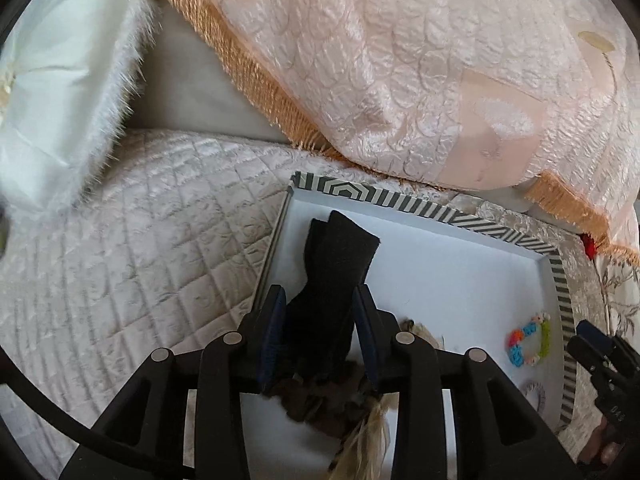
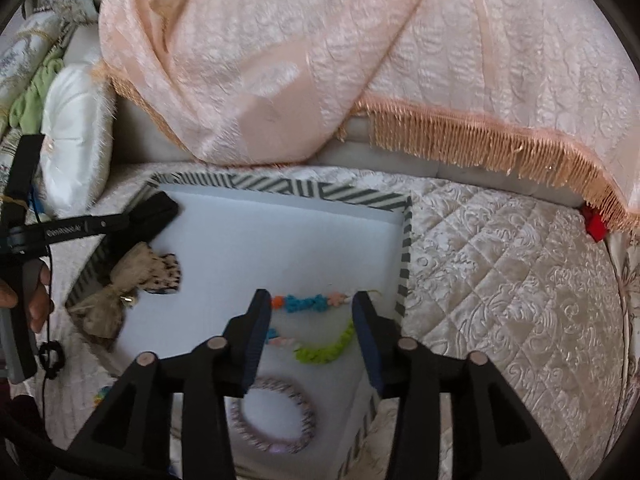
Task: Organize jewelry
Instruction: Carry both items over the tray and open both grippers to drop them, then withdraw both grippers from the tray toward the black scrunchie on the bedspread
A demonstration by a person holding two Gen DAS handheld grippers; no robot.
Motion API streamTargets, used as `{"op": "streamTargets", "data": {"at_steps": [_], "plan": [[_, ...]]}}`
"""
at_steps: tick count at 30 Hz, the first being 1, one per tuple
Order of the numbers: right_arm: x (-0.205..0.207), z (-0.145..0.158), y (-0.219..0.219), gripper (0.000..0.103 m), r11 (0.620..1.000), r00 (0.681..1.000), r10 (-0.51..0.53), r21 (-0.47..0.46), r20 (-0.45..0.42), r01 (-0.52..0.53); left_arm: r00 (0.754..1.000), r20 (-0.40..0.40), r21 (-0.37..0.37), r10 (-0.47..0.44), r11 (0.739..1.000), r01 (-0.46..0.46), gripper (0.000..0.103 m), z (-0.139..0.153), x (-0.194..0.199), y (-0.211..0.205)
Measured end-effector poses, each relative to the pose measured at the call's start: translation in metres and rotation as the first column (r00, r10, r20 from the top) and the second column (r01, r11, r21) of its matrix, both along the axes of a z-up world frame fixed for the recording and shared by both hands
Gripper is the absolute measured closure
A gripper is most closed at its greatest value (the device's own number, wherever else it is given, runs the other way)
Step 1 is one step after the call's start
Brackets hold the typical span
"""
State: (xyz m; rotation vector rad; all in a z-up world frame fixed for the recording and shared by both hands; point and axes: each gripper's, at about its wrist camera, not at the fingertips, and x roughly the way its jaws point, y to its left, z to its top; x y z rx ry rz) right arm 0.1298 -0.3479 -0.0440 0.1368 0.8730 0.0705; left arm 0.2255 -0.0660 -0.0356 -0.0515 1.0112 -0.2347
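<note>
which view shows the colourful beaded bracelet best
The right wrist view: the colourful beaded bracelet lies large and close on the tray, just ahead of the open right claw, though its fingers cover the ends. The left wrist view shows the whole loop, but small, near the tray's right edge.

A shallow white tray (image 2: pixel 280 216) with a black-and-white striped rim holds a colourful beaded bracelet (image 2: pixel 316 326) near its right edge, a striped bangle (image 2: pixel 276 416) lying flat toward its near right corner, and a tan-and-speckled bow (image 2: pixel 132 284) at its left edge.
</note>
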Motion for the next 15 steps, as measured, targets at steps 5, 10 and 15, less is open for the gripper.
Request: {"op": "streamTargets", "data": {"at_steps": [5, 10, 15], "plan": [[-0.02, 0.013, 0.014, 0.056, 1.0, 1.0, 0.01, 0.016, 0.01, -0.01, 0.999, 0.041, 0.027, -0.002, 1.0, 0.001, 0.091, 0.019, -0.029, 0.003], [-0.046, 0.026, 0.029, 0.051, 0.999, 0.999, 0.012, 0.041, 0.031, -0.014, 0.997, 0.071, 0.041, -0.011, 0.999, 0.008, 0.091, 0.034, -0.068, 0.007], [-0.074, 0.032, 0.043, 0.05, 0.998, 0.999, 0.016, 0.065, 0.034, -0.018, 0.995, 0.099, 0.055, -0.005, 0.999, 0.0, 0.091, 0.042, -0.107, 0.01]]}}
